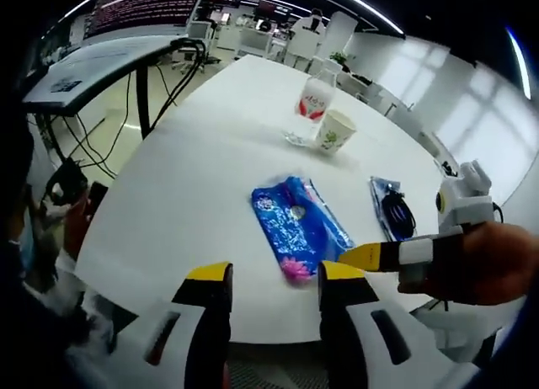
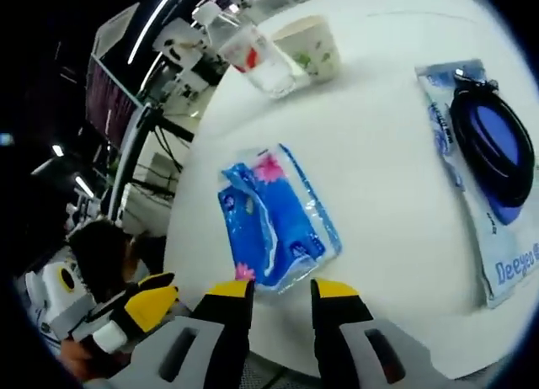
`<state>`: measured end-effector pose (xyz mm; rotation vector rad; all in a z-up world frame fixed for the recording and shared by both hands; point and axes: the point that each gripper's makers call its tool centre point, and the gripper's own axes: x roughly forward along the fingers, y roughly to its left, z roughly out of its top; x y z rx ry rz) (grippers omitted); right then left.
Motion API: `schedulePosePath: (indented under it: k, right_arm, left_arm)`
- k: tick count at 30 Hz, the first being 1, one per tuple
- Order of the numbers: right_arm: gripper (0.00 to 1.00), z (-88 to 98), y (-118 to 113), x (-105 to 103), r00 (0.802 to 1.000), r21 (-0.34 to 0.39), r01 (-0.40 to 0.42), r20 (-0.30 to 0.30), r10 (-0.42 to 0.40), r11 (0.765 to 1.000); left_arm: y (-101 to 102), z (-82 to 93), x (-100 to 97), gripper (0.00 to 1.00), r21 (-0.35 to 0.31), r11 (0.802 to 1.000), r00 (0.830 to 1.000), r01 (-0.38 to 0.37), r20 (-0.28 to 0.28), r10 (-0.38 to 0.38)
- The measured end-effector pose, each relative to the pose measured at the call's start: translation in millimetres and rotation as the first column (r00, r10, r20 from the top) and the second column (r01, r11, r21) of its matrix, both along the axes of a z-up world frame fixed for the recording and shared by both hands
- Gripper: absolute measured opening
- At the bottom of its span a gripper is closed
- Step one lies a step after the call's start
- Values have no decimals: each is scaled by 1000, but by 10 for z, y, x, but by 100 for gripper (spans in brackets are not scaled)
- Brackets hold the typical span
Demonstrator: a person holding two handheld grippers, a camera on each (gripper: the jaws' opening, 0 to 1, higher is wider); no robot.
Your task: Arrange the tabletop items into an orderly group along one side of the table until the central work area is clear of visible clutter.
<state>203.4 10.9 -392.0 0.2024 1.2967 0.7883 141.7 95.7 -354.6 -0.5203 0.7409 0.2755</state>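
Here both grippers' jaws gape empty near the glossy blue rectangular tissue pack (image 2: 278, 221) on the white table (image 2: 396, 204)

Bright overhead light (edges warped)

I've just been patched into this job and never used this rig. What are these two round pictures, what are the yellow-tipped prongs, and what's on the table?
There is no robot arm: a person holds a two-jaw gripper in each hand, and a fisheye camera rides on each. The left gripper view looks along the left gripper; the right gripper view looks along the right gripper. The yellow-tipped prongs are the jaws. Both stand apart and hold nothing. Each gripper also enters the other's picture from the side.

On the white table lie a blue tissue pack, just ahead of both grippers, a clear packet with a dark ring-shaped item, a paper cup and, beside it, a plastic bottle with a red label.
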Motion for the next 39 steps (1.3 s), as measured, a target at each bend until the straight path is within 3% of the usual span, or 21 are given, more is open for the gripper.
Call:
schedulePosePath:
  k: [5, 11, 16, 21, 28, 34, 39]
  right_arm:
    - [13, -50, 10, 112, 999, -5, 19, 29, -19, 1000]
    - [9, -121, -89, 225, 998, -21, 5, 67, -4, 1000]
    - [7, -115, -157, 146, 996, -21, -24, 80, 26, 999]
    - [4, -59, -267, 15, 986, -40, -123, 112, 127, 992]
    - [2, 3, -381, -30, 979, -51, -154, 123, 160, 987]
    - [1, 49, -455, -68, 958, -67, -228, 161, 236, 971]
    - [0, 103, -517, -120, 961, -49, -233, 145, 237, 971]
  left_arm:
    - [-25, 13, -7, 40, -3, 1000, 1000, 1, 4, -1]
    - [-53, -13, -25, 39, 5, 1000, 1000, 17, -10, -17]
    - [-52, -75, -15, 38, 14, 999, 999, 35, -28, -35]
    - [-59, -149, -20, 37, 15, 999, 998, 45, -44, -44]
    - [-98, -242, 12, 33, 44, 995, 993, 88, -77, -85]
    - [-155, -281, 35, 30, 39, 994, 991, 105, -90, -101]
    - [-247, -336, 70, 26, 37, 990, 987, 133, -99, -128]
